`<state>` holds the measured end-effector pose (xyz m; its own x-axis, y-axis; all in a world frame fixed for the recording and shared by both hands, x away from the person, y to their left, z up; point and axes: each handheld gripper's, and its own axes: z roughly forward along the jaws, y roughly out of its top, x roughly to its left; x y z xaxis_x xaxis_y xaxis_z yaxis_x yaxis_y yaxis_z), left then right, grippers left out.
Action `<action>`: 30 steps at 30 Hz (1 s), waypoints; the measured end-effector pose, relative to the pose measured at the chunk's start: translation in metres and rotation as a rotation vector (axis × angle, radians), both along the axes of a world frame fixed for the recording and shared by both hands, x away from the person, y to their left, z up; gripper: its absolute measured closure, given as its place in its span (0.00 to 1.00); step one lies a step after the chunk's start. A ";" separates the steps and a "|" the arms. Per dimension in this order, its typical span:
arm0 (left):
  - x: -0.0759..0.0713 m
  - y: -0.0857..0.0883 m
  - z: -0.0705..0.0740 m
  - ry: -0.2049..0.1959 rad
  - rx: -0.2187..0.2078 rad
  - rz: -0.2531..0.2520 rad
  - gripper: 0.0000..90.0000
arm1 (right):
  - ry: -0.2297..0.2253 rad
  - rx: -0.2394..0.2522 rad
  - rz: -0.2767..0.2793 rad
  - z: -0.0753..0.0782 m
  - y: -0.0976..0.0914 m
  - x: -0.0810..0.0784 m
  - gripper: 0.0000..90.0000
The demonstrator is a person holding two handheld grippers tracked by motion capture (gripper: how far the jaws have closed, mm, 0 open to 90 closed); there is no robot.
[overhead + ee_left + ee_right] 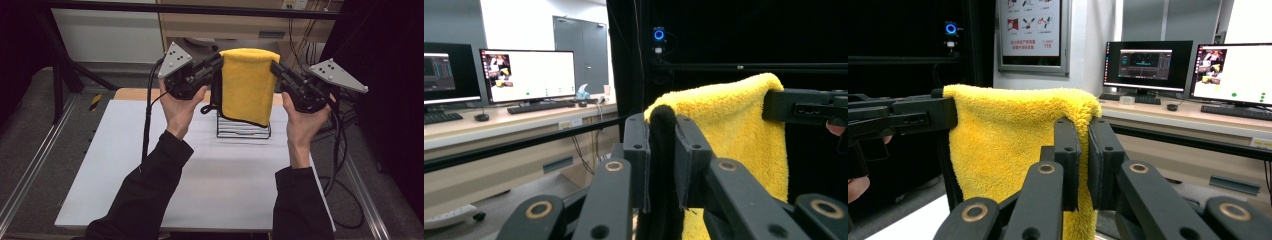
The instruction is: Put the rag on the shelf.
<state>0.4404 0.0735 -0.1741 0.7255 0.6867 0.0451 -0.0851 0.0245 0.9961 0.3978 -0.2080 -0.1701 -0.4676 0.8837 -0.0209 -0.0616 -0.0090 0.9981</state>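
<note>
A yellow towel (247, 85) with black edging hangs stretched between my two grippers, above a black wire rack (243, 131) on the white table. My left gripper (217, 62) is shut on the towel's upper left corner. In the left gripper view its jaws (663, 127) pinch the black hem, and the yellow cloth (734, 125) runs off to the other gripper (804, 107). My right gripper (275, 67) is shut on the upper right corner. In the right gripper view the jaws (1083, 130) clamp the fluffy towel edge (1008, 140), with the left gripper (903, 117) at the far end.
The white table top (200, 190) stretches toward the person in front of the rack. Cables (148, 115) trail from both grippers. Metal frame rails (30, 170) flank the table. Desks with monitors (529, 75) stand beyond the workspace.
</note>
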 end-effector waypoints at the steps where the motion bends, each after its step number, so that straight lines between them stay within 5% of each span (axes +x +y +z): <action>1: 0.001 -0.001 0.002 -0.002 0.002 0.001 0.87 | -0.003 -0.001 -0.002 0.002 0.000 0.000 0.94; 30: 0.034 -0.021 0.042 -0.015 -0.010 0.020 0.87 | -0.043 0.005 -0.048 0.040 -0.013 0.034 0.94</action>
<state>0.4745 0.0529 -0.1324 0.7110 0.7015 0.0488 -0.1001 0.0324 0.9944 0.4321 -0.2213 -0.1299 -0.4236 0.9052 -0.0353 -0.1047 -0.0102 0.9945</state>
